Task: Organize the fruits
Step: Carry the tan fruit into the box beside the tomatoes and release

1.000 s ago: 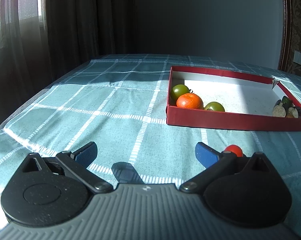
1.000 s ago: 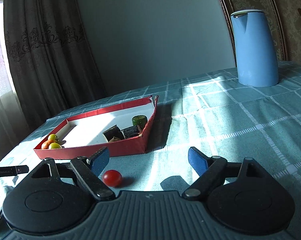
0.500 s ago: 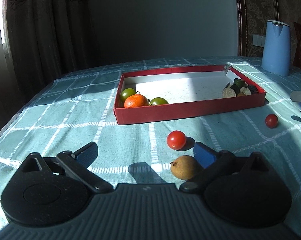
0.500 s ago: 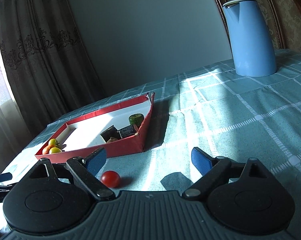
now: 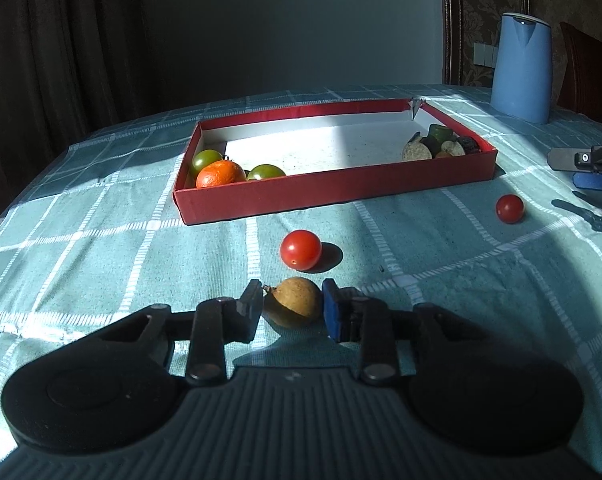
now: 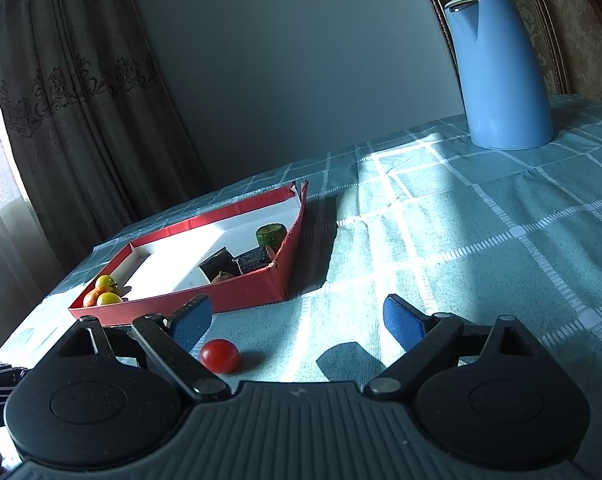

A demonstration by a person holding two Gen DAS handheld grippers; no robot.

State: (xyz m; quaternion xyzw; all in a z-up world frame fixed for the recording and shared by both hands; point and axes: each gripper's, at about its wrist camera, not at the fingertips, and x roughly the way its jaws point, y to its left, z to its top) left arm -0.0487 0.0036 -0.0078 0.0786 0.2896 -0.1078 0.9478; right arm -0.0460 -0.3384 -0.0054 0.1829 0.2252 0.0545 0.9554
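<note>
A small brown round fruit [image 5: 295, 300] lies on the teal checked cloth between the pads of my left gripper [image 5: 289, 301]; the jaws are closing and both pads press its sides. Just beyond it sits a red cherry tomato [image 5: 301, 250]. A second cherry tomato [image 5: 509, 208] lies to the right, and in the right wrist view this tomato [image 6: 219, 356] rests by the left finger of my open right gripper [image 6: 297, 318]. The red tray [image 5: 341, 196] holds an orange [image 5: 220, 174] and two green tomatoes [image 5: 265, 172] at its left end.
Cut dark and green vegetable pieces [image 5: 441, 146] fill the tray's right end. A blue kettle [image 6: 501, 72] stands at the back right of the table. Curtains hang behind the table's left edge. A chair back shows at the far right.
The left view swung right, bringing the loose fruits into sight, and the left jaws went from wide open to closed around the brown fruit. The right gripper stayed put and open.
</note>
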